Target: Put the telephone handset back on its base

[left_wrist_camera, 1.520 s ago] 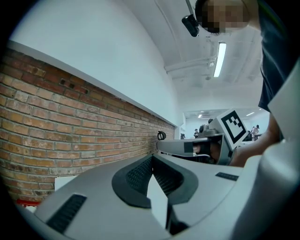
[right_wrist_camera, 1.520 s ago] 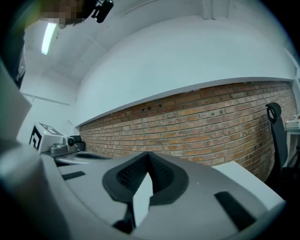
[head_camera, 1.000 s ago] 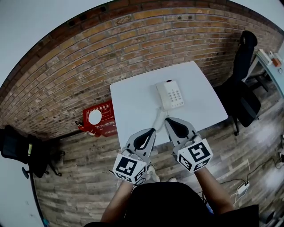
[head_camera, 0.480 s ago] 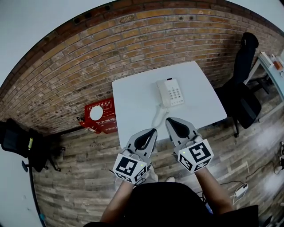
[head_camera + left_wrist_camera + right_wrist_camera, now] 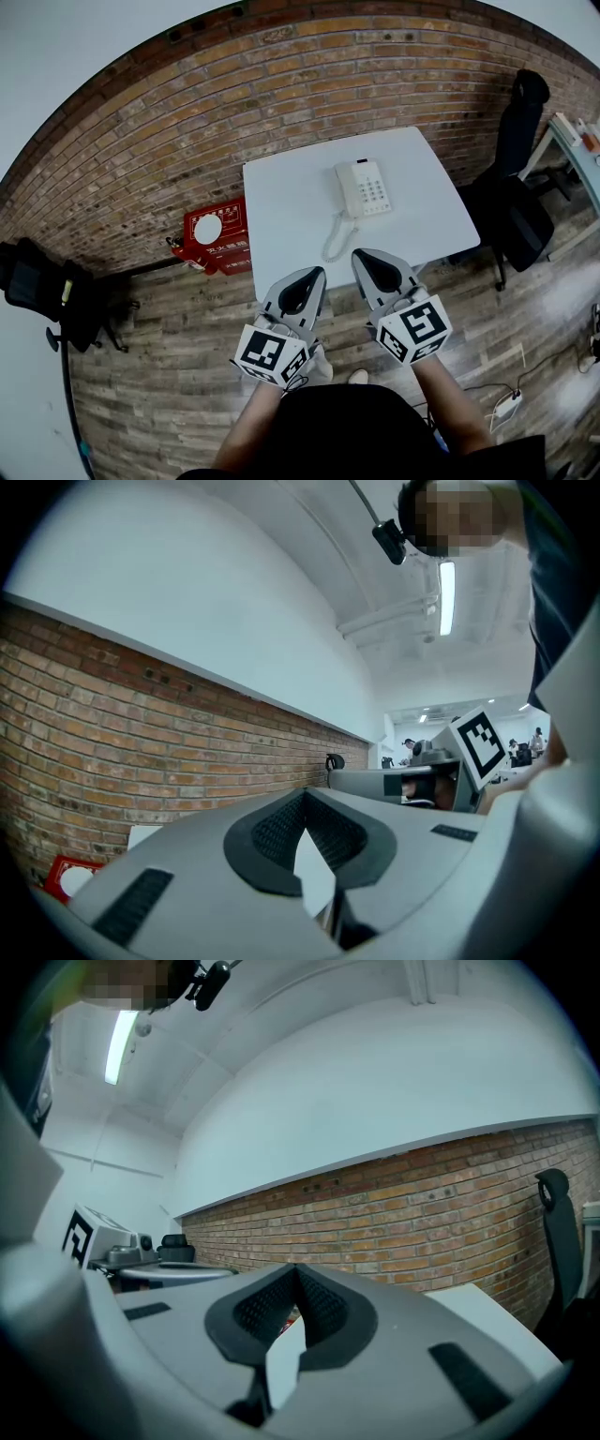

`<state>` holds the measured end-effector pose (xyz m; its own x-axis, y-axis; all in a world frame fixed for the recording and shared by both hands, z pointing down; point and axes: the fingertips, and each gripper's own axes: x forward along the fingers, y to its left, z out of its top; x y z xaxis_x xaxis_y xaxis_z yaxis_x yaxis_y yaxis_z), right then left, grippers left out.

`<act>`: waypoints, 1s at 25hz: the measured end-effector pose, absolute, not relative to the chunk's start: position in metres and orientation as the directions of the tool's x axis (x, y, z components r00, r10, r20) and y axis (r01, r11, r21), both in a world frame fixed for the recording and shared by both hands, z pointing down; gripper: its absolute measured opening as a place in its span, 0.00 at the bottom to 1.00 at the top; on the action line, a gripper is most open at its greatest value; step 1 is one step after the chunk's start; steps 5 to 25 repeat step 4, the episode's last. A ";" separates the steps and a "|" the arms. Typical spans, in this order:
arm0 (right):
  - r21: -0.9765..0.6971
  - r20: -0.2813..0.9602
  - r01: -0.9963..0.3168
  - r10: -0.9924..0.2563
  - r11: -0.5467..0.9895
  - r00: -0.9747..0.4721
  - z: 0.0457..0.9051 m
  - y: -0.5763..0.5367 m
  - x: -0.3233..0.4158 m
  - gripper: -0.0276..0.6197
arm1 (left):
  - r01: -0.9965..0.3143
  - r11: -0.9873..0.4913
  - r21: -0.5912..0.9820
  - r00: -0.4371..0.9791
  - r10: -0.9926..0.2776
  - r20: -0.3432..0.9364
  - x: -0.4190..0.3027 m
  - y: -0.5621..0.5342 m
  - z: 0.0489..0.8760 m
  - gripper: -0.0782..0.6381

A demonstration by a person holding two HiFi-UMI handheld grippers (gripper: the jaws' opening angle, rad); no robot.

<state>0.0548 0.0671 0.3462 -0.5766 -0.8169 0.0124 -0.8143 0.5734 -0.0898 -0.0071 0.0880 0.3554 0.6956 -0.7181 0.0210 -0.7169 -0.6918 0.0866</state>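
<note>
Two things could go wrong here, as far as I can judge. First is the curly cord: it loops from the telephone toward the near edge of the table, right in the lane between the phone and both grippers. Anything reaching in low could hook that loop and drag the phone along, or tug the handset out of place. Second is seating. From the head view the handset looks like it's lying along the left side of the base, but it's too small for me to say it's properly down in the cradle. If it's only resting crooked, a nudge or a cord pull would tip it off. It also looks like smooth plastic, so a two-jaw pinch could slip.

The phone itself sits around mid-table, a bit toward the far edge, well apart from both tools.

As for the tools, the left gripper is at the near edge of the table, tips closed together with nothing between them. Its own view just shows the pads meeting at the tip. The right gripper is the same: fully closed, empty, tips just over the near edge and near the end of the cord loop but not touching it that I can see. Neither one touches the phone.
</note>
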 end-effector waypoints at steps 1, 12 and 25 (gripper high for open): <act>-0.090 0.012 -0.813 -0.816 0.575 -0.578 0.347 0.070 0.055 0.06 | -0.720 -0.689 0.079 0.693 -0.721 0.021 -0.007 0.091 0.355 0.12; -0.090 0.012 -0.813 -0.816 0.575 -0.579 0.347 0.077 0.054 0.06 | -0.724 -0.687 0.068 0.689 -0.725 0.015 -0.007 0.099 0.353 0.12; -0.090 0.012 -0.813 -0.816 0.575 -0.579 0.347 0.077 0.054 0.06 | -0.724 -0.687 0.068 0.689 -0.725 0.015 -0.007 0.099 0.353 0.12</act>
